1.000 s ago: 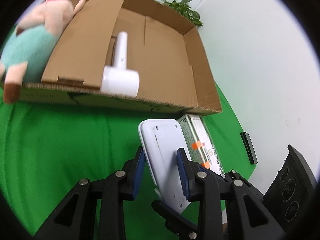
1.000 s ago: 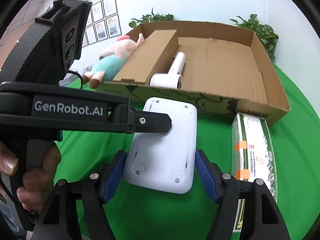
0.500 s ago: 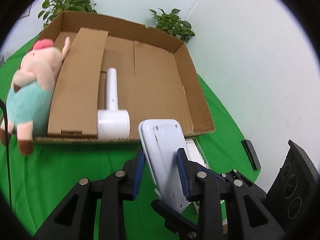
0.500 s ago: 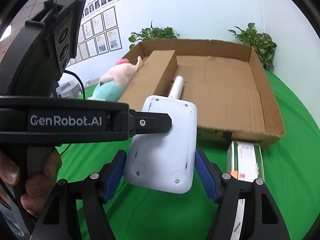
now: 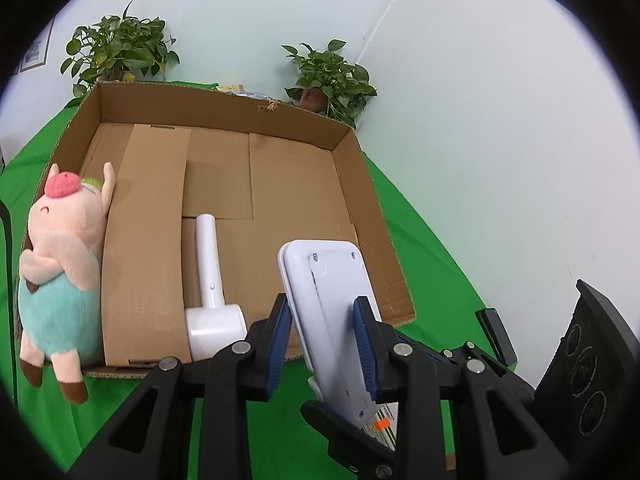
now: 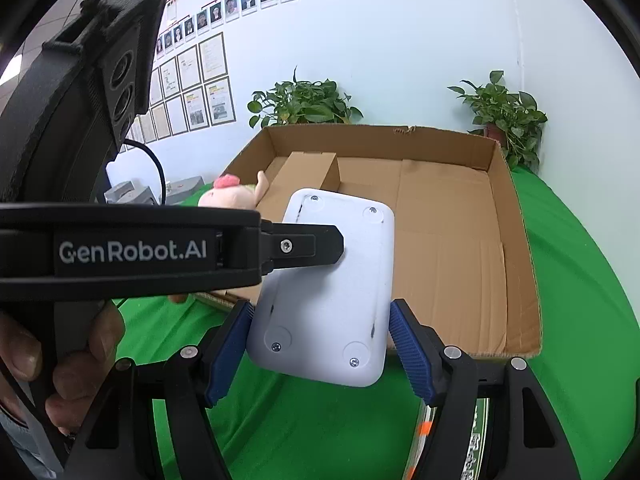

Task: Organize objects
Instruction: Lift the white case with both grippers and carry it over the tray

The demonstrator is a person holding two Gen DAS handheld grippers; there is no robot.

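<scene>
Both grippers have risen with the white device since the earlier frames: the cardboard box, formerly high in the left wrist view, now lies lower and its whole floor is visible, and the boxed carton on the cloth has slipped almost out of sight beneath the device.

The left gripper (image 5: 322, 334) pinches the white device (image 5: 334, 312) across its thin dimension; both blue pads (image 5: 280, 340) press its faces. The right gripper (image 6: 320, 354) clamps the same device (image 6: 328, 300) across its width, one blue pad on each long edge. In the right wrist view the left gripper's black finger (image 6: 300, 246) lies across the device's screwed back panel. The device is held clear of the green cloth (image 5: 48, 412), in front of the near wall of the cardboard box (image 5: 360, 184).

Box contents:
- A white hair dryer (image 5: 212, 300) lies on the box floor, head toward the near wall, handle pointing to the far wall.
- A loose cardboard flap (image 5: 148, 240) lies tilted along the left side of the box.
- A plush pig (image 5: 60, 276) in a teal garment leans on the box's left wall, beside the flap, legs hanging over the near corner.

A carton with orange tape (image 6: 476, 436) lies on the cloth below the right gripper. Two potted plants (image 5: 120, 52) stand behind the box. A person's hand (image 6: 60, 364) grips the handle of the left gripper. Framed documents and portrait photos hang on the wall.
</scene>
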